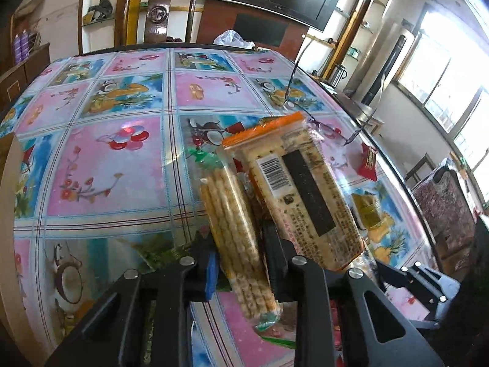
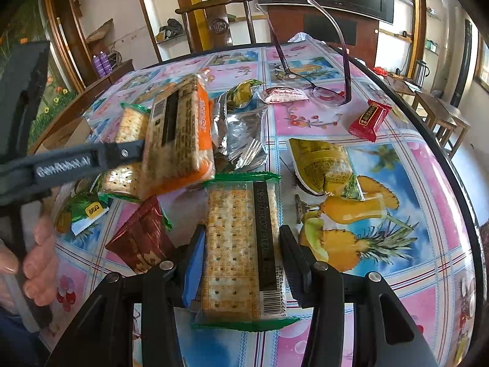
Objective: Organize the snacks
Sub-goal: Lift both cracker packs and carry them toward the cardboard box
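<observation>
My left gripper (image 1: 238, 250) is shut on a green-edged cracker pack (image 1: 235, 232), held edge-on above the table, with an orange-edged cracker pack (image 1: 302, 195) leaning against it on the right. In the right wrist view the same left gripper (image 2: 134, 153) pinches both packs, orange (image 2: 180, 134) over green (image 2: 128, 128). My right gripper (image 2: 241, 257) is closed around a second green-edged cracker pack (image 2: 241, 250) lying lengthwise between its fingers.
Loose snacks lie on the fruit-print tablecloth (image 2: 412, 275): a dark red packet (image 2: 143, 238), a yellow-green packet (image 2: 324, 162), a small red packet (image 2: 369, 119), a foil wrapper (image 2: 241, 137). Eyeglasses (image 2: 324, 91) stand behind them. A wooden chair (image 1: 159, 12) is beyond the table.
</observation>
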Demonstrator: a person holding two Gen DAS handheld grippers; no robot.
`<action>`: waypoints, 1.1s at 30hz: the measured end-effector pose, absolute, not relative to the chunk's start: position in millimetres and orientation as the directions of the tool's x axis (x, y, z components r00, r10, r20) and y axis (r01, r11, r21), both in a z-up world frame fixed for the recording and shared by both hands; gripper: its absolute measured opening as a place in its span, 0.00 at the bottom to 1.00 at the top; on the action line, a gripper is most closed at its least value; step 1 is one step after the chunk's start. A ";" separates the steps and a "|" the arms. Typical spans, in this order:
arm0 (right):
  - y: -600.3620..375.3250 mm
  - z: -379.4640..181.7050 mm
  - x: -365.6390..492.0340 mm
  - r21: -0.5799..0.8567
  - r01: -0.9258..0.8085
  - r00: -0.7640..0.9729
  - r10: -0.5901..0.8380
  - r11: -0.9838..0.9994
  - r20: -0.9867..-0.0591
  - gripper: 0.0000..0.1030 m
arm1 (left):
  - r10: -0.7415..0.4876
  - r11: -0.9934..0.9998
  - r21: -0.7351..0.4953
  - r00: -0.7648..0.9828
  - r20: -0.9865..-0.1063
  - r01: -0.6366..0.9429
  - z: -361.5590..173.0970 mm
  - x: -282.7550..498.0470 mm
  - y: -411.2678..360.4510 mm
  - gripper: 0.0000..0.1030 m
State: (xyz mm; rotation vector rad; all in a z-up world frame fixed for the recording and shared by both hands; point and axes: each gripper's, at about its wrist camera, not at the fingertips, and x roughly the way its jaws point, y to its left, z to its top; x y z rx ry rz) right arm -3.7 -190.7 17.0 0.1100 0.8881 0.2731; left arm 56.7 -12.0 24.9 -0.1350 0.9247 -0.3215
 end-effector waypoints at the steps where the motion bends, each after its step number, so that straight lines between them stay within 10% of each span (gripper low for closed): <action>1: -191.7 17.0 -3.6 0.214 -0.188 0.599 0.285 0.958 -0.748 0.49 | -0.329 0.944 -0.248 0.563 -0.758 0.218 24.7 55.8 -12.0 0.20; 33: -231.5 33.7 -61.3 0.379 -0.042 0.733 0.287 0.925 -0.617 0.48 | -0.558 0.829 -0.381 0.551 -0.621 0.409 58.4 -17.8 4.5 0.18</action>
